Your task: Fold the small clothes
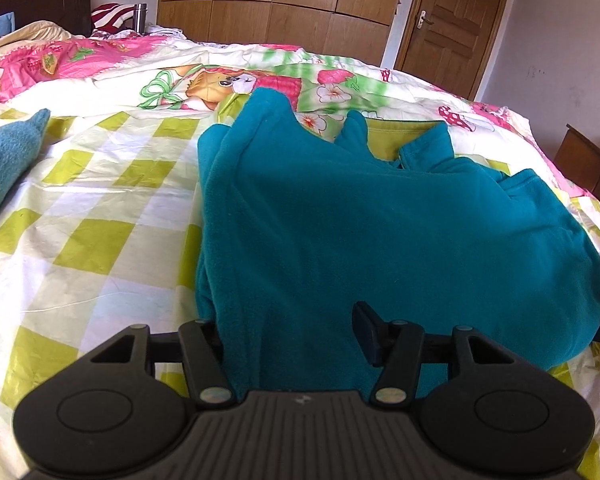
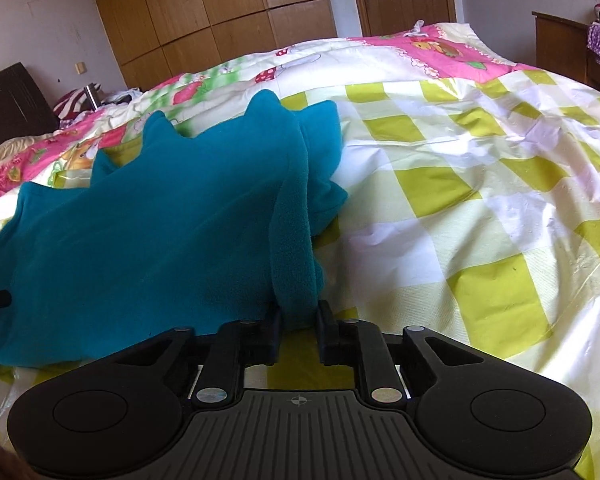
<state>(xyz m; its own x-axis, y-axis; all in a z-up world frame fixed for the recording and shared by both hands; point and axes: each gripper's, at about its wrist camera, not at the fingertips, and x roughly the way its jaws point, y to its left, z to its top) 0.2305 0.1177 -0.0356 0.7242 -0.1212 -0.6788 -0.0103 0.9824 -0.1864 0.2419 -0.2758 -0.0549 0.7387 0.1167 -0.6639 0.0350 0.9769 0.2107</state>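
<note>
Folding step: a teal fleece garment (image 1: 380, 216) lies on the checked bedspread (image 1: 100, 216), and both grippers sit at its near hem, so I judge this the start of a fold away from the near edge.
Far left: a second bluish cloth (image 1: 4, 160) lies at the left of the bed, well apart from the garment.
Left gripper (image 1: 290, 332): jaws stand apart with the garment's near left edge draped between them; one finger is hidden under the fleece, and I cannot tell whether the pads press on it.
Garment: spread across the middle of the bed, its far edge bunched in uneven points, its right side doubled over.
Right gripper (image 2: 299, 330): jaws drawn together on the near right corner of the garment, a thick roll of fleece pinched between them.
Next move: probably the left gripper must close on its corner; then both corners lift together and travel toward the far edge, kept level so the fold lands straight.
</note>
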